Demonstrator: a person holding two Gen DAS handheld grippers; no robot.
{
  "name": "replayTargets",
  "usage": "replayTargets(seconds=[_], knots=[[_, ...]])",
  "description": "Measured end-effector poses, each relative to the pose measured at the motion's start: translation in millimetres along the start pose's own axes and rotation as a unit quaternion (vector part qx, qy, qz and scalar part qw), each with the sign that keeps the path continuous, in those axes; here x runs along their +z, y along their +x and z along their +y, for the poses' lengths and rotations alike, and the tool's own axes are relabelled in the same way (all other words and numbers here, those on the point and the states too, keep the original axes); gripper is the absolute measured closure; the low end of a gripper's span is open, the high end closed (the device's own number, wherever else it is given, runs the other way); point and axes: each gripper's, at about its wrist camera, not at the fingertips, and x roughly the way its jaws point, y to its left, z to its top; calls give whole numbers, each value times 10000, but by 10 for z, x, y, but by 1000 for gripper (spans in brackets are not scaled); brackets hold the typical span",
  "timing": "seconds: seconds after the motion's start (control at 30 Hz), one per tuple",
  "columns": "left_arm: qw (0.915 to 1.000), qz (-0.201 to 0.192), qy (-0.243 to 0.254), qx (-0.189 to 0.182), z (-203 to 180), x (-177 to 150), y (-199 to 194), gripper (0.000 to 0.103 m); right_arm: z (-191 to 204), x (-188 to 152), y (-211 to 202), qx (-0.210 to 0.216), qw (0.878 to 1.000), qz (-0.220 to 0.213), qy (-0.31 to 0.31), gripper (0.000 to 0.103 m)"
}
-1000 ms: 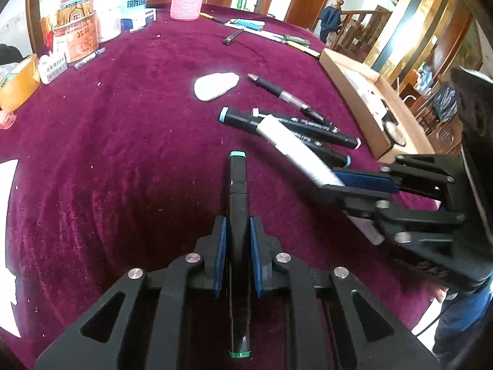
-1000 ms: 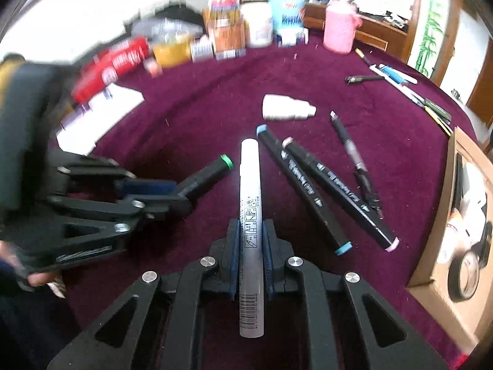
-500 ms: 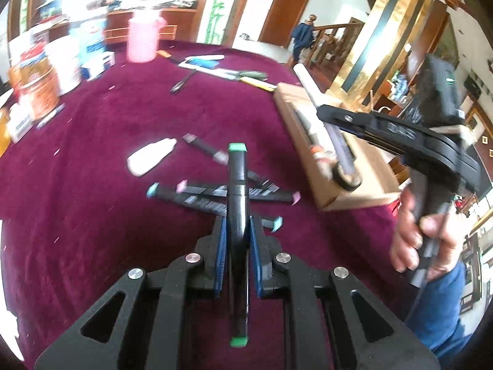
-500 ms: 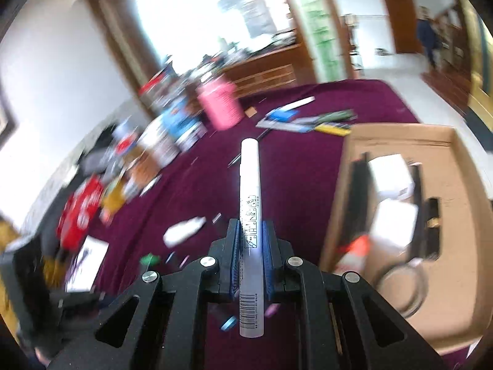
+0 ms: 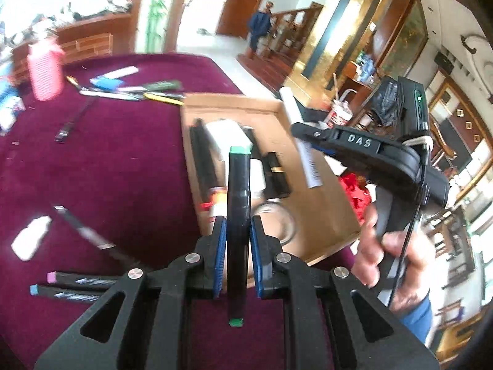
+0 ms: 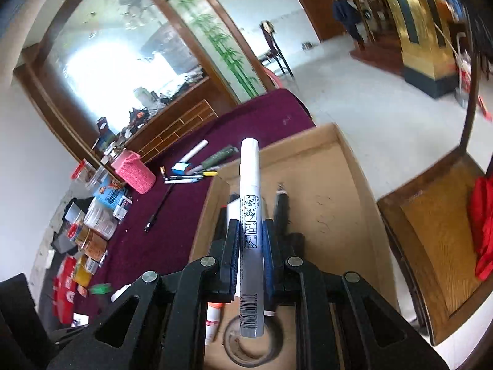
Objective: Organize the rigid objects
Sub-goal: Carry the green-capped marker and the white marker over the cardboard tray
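- The left wrist camera sits behind the left gripper [image 5: 237, 240] and looks down past it at the cardboard box [image 5: 323, 209].
- The right wrist camera sits behind the right gripper [image 6: 250, 246], closer above that box [image 6: 354, 185].
- Both see the box and the red cloth [image 5: 123, 169].

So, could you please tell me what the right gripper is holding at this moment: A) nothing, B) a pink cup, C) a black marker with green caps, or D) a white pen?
D: the right gripper is shut on a white pen above the cardboard box.
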Motion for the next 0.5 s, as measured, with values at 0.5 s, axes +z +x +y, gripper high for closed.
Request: replayTargets(seconds=[0.5], knots=[[9990,334,204,-231,-120,-35,80,91,-142,-19,61,-263,9995,162,48,90]])
